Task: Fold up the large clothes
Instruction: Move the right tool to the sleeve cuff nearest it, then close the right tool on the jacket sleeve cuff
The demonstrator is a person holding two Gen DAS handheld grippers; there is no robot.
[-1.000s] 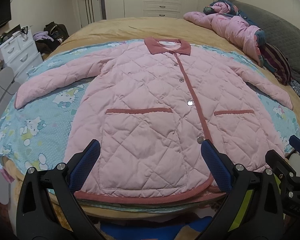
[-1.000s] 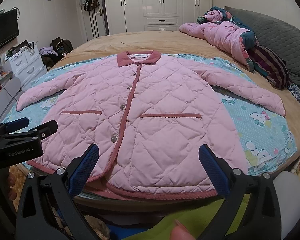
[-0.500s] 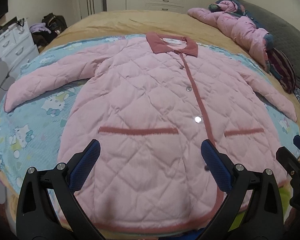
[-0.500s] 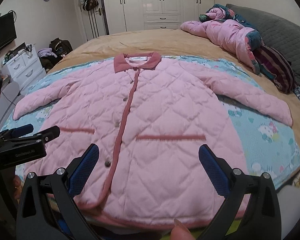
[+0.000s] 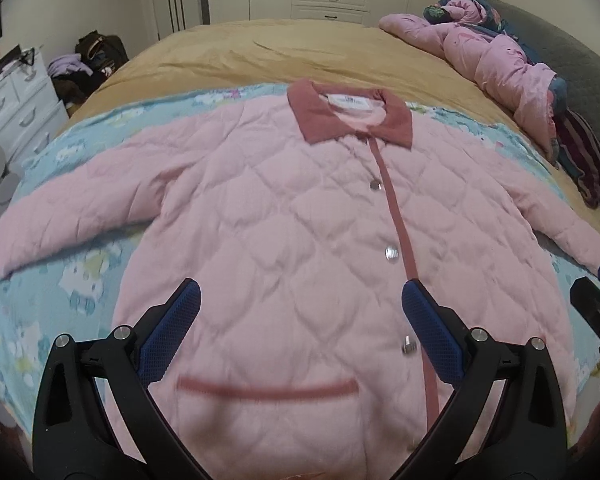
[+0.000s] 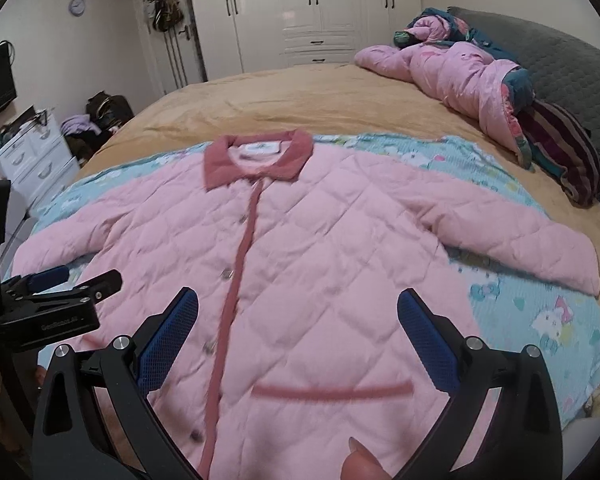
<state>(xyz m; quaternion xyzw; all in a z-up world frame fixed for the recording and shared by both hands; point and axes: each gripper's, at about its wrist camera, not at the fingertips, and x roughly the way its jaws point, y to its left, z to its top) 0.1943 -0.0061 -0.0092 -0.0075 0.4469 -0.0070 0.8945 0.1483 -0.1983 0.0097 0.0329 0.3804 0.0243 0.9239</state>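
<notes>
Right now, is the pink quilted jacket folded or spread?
Spread: the pink quilted jacket lies flat, buttoned, both sleeves out on the blue cartoon sheet.

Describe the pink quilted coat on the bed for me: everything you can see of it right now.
The pink quilted coat lies flat, front up, on a blue cartoon-print blanket over the bed. It looks padded, stitched in diamonds, with a darker rose collar, a rose placket with silver snaps down the front, seemingly closed, and rose-trimmed pockets. Both sleeves are spread outward, unfolded. The left tool and right tool are open above its lower half, gripping nothing.
</notes>
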